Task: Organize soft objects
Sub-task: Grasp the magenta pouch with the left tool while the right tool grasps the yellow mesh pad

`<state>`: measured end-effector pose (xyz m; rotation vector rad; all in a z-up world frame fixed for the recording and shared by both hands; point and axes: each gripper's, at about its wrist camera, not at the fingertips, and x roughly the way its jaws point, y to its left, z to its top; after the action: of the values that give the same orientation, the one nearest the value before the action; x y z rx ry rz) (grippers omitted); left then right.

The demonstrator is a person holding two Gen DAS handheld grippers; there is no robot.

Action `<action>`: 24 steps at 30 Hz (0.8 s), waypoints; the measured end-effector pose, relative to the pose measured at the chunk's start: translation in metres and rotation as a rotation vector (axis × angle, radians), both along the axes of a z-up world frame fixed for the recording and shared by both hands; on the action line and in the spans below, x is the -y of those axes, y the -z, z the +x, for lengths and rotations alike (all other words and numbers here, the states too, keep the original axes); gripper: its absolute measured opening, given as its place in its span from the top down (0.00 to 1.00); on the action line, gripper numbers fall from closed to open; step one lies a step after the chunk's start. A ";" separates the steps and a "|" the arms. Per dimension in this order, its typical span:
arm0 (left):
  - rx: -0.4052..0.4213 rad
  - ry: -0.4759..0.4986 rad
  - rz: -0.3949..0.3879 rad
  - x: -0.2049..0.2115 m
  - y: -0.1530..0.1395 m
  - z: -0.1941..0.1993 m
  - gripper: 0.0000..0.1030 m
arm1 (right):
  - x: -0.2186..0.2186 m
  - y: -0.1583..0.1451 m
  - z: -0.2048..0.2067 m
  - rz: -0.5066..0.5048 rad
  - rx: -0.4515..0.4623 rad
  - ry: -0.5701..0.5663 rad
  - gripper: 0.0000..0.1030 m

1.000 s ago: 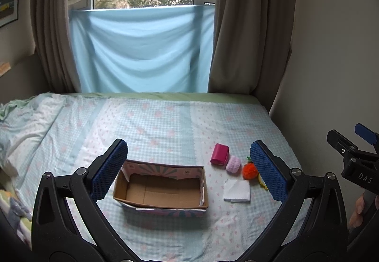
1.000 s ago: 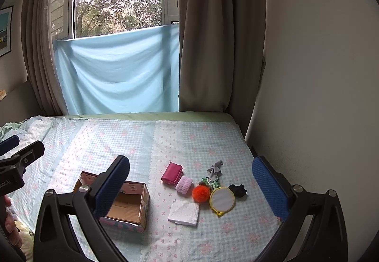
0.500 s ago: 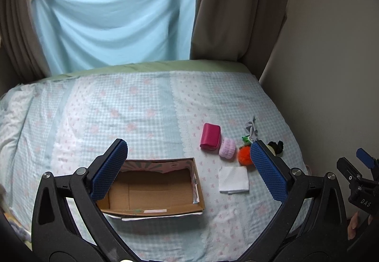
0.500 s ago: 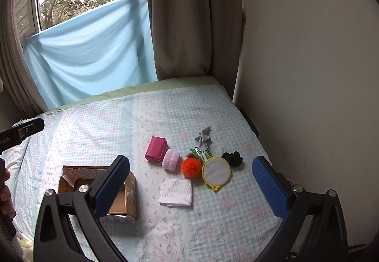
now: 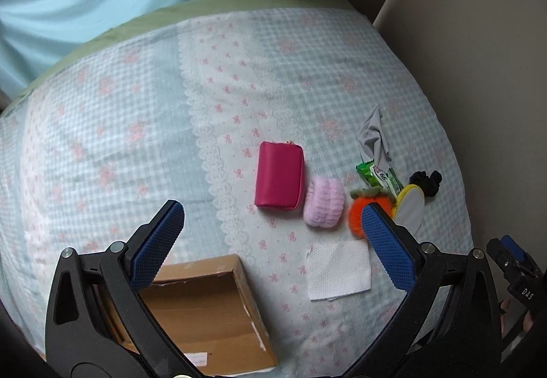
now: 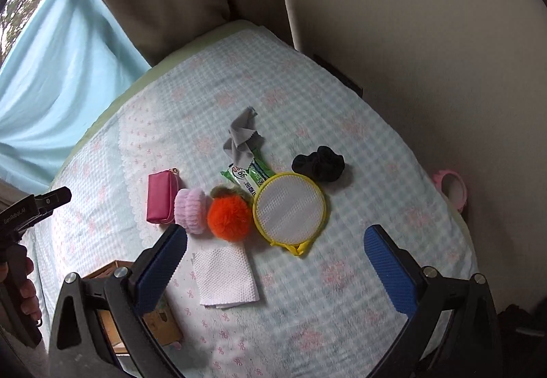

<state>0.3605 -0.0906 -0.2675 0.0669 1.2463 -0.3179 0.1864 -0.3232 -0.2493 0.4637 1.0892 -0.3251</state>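
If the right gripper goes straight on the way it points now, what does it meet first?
Probably the yellow-rimmed mesh disc, which lies almost centred ahead of the open right gripper. The orange pompom sits just left of that line. Depth is hard to judge through the fisheye.

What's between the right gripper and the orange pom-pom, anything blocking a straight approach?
Nothing visible blocks it. The right gripper is open above the bed with the orange pom-pom just ahead. The pink scrunchie and yellow mesh disc flank the pom-pom closely, and the white cloth lies on its near side.
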 end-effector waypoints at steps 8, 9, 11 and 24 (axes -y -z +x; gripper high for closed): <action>-0.167 0.020 0.042 0.040 0.116 0.061 0.00 | 0.031 0.110 0.036 0.189 -0.096 0.132 0.00; -0.180 0.029 0.051 0.044 0.128 0.065 0.00 | 0.032 0.119 0.039 0.203 -0.103 0.138 0.00; -0.204 0.045 0.063 0.051 0.148 0.071 0.00 | 0.032 0.135 0.043 0.231 -0.112 0.150 0.00; -0.272 0.093 0.116 0.064 0.219 0.086 0.12 | 0.038 0.181 0.061 0.302 -0.120 0.229 0.00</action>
<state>0.4469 -0.1547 -0.4865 0.1868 1.5346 -0.3433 0.2472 -0.3614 -0.4306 0.8503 1.2105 -0.3948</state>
